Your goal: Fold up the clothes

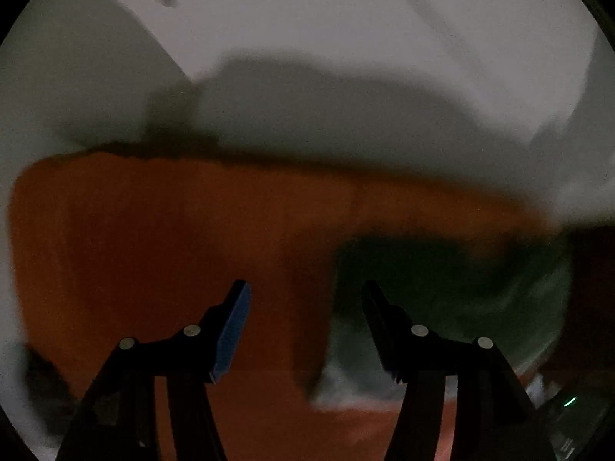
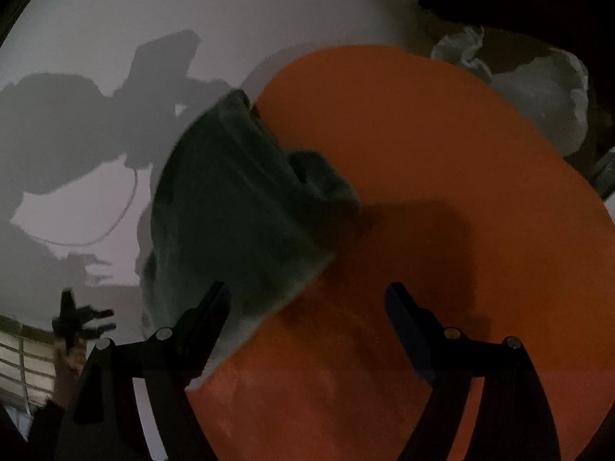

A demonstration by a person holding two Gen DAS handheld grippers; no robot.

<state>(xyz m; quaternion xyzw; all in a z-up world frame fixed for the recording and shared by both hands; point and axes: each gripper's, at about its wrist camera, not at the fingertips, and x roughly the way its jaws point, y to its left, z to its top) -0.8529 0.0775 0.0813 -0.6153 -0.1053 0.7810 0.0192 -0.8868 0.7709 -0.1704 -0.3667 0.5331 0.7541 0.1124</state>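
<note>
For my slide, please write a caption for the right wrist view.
Open right gripper above dark green garment on orange mat.

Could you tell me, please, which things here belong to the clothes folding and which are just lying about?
For the job:
- dark green garment, partly on the mat
- orange mat
- left gripper, open
- right gripper, open

Lying about:
- crumpled pale bags beyond the mat
- thin cable on the white table

White table (image 2: 115, 0) carries an orange mat (image 2: 442, 153) (dark green garment (image 2: 230, 199) partly overlapping)
</note>
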